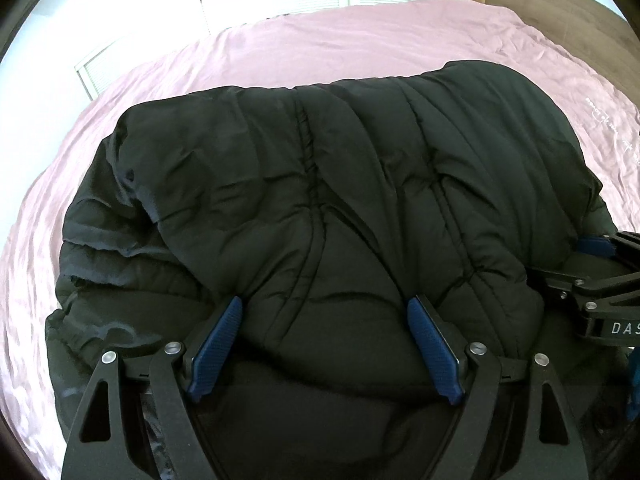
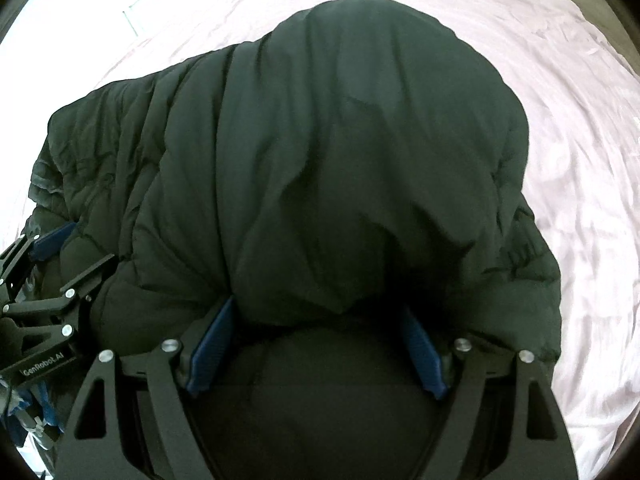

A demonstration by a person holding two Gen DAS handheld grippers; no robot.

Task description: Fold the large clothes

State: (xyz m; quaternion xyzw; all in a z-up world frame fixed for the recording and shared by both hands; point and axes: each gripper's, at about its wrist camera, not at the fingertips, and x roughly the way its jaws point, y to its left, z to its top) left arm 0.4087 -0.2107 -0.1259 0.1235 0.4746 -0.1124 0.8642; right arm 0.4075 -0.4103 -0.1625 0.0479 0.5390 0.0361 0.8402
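left gripper (image 1: 326, 344) nearest, blue ribbed pads spread wide, puffy black quilted jacket (image 1: 320, 184) bulging between them; pads seem to press fabric, grip uncertain. right gripper (image 2: 316, 344) likewise wide, jacket fold between pads, hold unclear. jacket lies bunched on pink wrinkled bedsheet (image 1: 280, 48) on bed, both grippers at its near edge, side by side.

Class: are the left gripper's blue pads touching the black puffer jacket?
Touching. In the left wrist view the jacket bulges between the left gripper, its fabric against both blue pads.
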